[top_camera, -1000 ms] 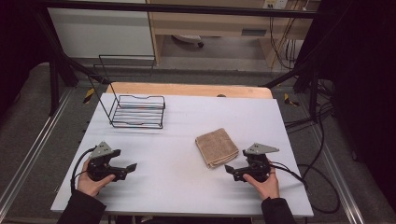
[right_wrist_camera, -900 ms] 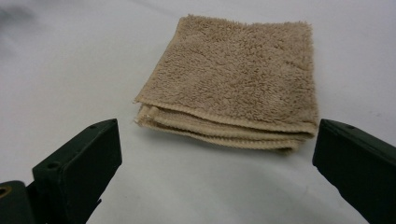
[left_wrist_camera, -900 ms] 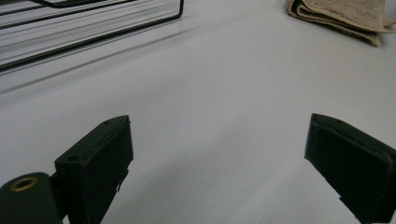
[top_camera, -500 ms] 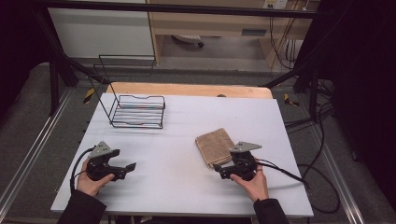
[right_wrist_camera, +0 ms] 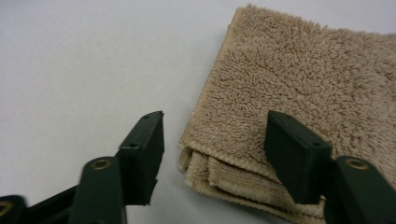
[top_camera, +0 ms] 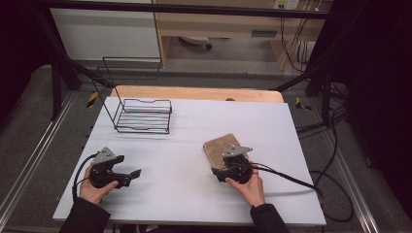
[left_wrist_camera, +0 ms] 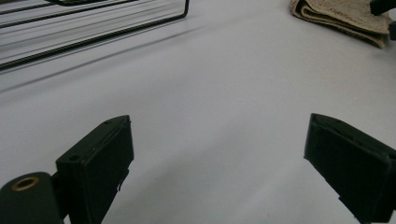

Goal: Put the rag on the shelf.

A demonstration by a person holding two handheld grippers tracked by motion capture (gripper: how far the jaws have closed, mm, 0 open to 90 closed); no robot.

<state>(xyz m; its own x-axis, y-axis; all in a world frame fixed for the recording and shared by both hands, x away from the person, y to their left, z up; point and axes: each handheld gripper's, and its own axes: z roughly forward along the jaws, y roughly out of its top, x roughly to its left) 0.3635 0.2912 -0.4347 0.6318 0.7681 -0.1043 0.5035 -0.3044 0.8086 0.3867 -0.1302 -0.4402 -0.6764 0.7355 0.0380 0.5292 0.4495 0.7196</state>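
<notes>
A folded tan towel (top_camera: 220, 144) lies on the white table (top_camera: 194, 121), right of centre. My right gripper (top_camera: 217, 170) is at its near edge. In the right gripper view the jaws have just been closing and straddle the towel's (right_wrist_camera: 299, 84) near-left corner: one fingertip (right_wrist_camera: 145, 144) stands on bare table a little off the edge, and the other is over the pile. Neither pad visibly presses, so my right gripper (right_wrist_camera: 215, 140) is still open. My left gripper (top_camera: 130, 166) rests at the front left, and its jaws (left_wrist_camera: 219, 154) are wide open with nothing between them.
A black wire basket (top_camera: 144, 115) stands at the back left of the table, and its rim (left_wrist_camera: 93, 32) crosses the top of the left gripper view. A wooden board (top_camera: 194, 92) lines the far edge. Cables (top_camera: 291, 177) trail off to the right.
My right gripper has moved left and forward to the towel's near corner, and its jaws have narrowed around it. The left gripper and the towel have stayed put.
</notes>
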